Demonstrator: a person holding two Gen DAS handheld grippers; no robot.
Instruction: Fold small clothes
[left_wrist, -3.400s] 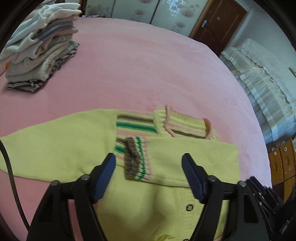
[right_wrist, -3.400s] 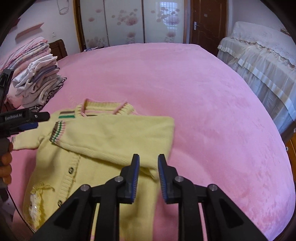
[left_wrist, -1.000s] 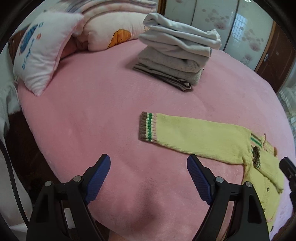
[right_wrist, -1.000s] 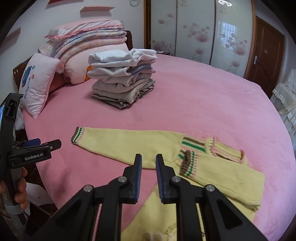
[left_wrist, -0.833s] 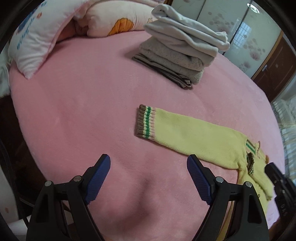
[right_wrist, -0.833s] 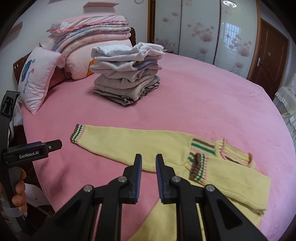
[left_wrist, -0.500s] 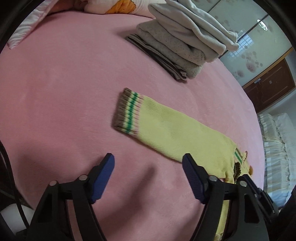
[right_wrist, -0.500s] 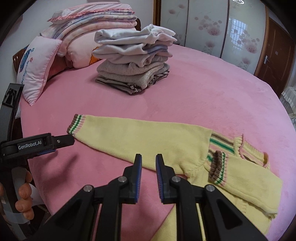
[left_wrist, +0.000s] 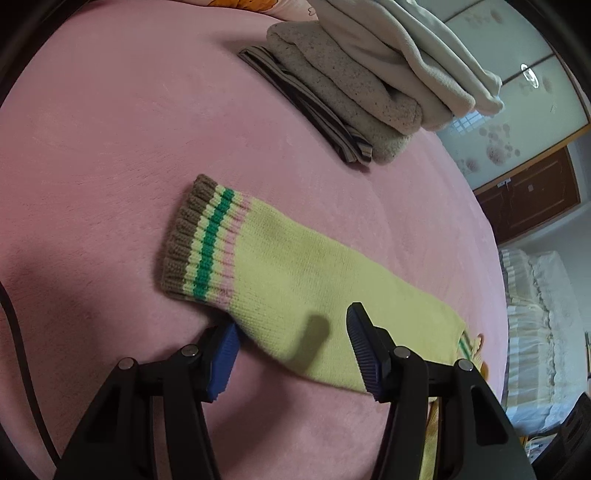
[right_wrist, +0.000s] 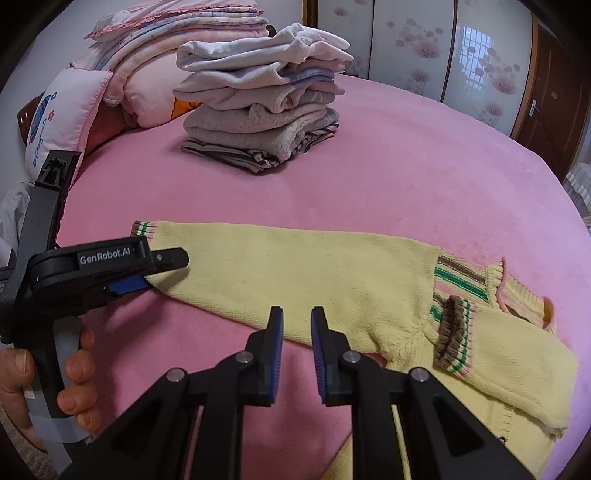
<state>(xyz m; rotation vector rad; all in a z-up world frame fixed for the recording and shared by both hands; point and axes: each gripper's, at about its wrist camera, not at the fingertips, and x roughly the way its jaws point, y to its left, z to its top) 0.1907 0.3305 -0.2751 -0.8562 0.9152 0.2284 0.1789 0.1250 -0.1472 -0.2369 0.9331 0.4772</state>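
The likeliest slip, judged from how things lie, is a thin or one-layer catch: the left gripper straddles only the near edge of the outstretched sleeve, so the knit could slide out as it lifts, or the lower pad could pinch the pink bedcover along with it. A lift from so near the striped cuff might also drag the yellow cardigan askew and undo the other sleeve, which lies folded across its chest. The left gripper's jaws have just been closing and stand half apart, with the sleeve's edge between them but neither pad seen to press it, so it holds nothing yet. It points steeply down at the bed, one finger low at the fabric's edge and the other above the knit, gripped by a hand at the bed's side. The right gripper hangs nearly closed on nothing, tilted down over the sleeve's middle. The cardigan lies flat near the bed's edge, well apart from the stack of folded clothes
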